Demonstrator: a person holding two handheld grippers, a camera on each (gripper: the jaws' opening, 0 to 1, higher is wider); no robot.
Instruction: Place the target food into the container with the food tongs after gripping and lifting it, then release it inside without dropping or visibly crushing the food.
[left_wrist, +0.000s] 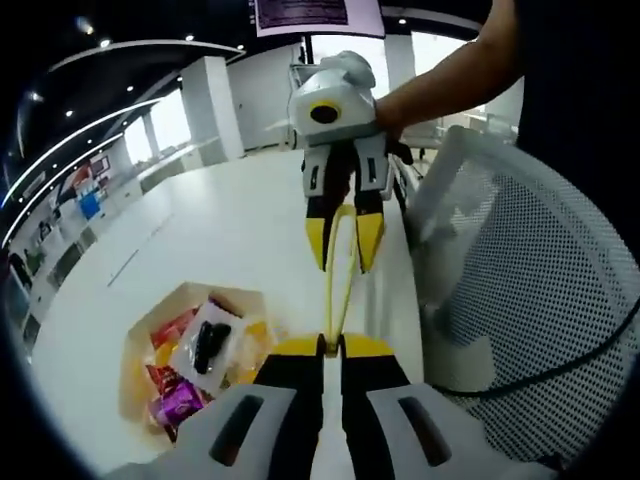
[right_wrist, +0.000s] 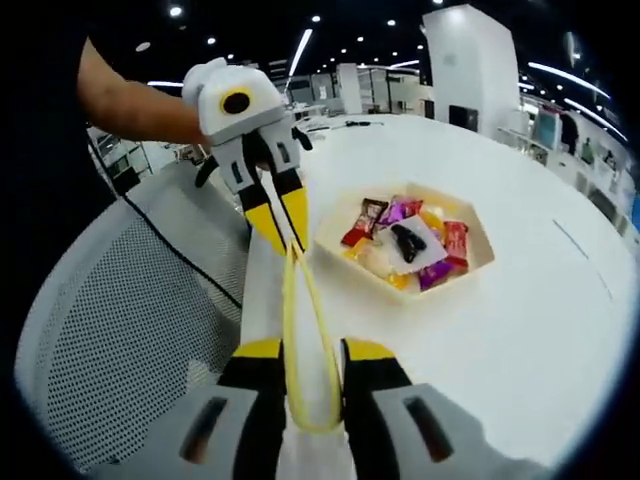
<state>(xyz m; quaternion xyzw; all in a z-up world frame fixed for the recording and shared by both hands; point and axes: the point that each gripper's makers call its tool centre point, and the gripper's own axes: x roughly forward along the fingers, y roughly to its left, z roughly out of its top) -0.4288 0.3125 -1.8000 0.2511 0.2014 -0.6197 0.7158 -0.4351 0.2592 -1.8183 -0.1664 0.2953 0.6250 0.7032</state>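
Observation:
Yellow food tongs (left_wrist: 335, 290) stretch between my two grippers above the table's edge. In the left gripper view my left gripper (left_wrist: 330, 345) is shut on the tongs' narrow end, and my right gripper (left_wrist: 343, 255) faces it, its jaws closed over the tongs' arms. In the right gripper view the tongs' (right_wrist: 300, 300) looped end sits between the jaws of my right gripper (right_wrist: 310, 350), while my left gripper (right_wrist: 282, 240) pinches the far end. A cream tray (left_wrist: 200, 292) (right_wrist: 483, 240) holds several wrapped snacks, with a white packet (left_wrist: 205, 345) (right_wrist: 405, 240) on top.
The tray rests on a large white round table (left_wrist: 200, 230) (right_wrist: 540, 330). A white mesh chair (left_wrist: 520, 270) (right_wrist: 120, 320) stands close against the table's edge, beside both grippers. A person's arm (left_wrist: 450, 80) (right_wrist: 130, 105) reaches in behind each gripper.

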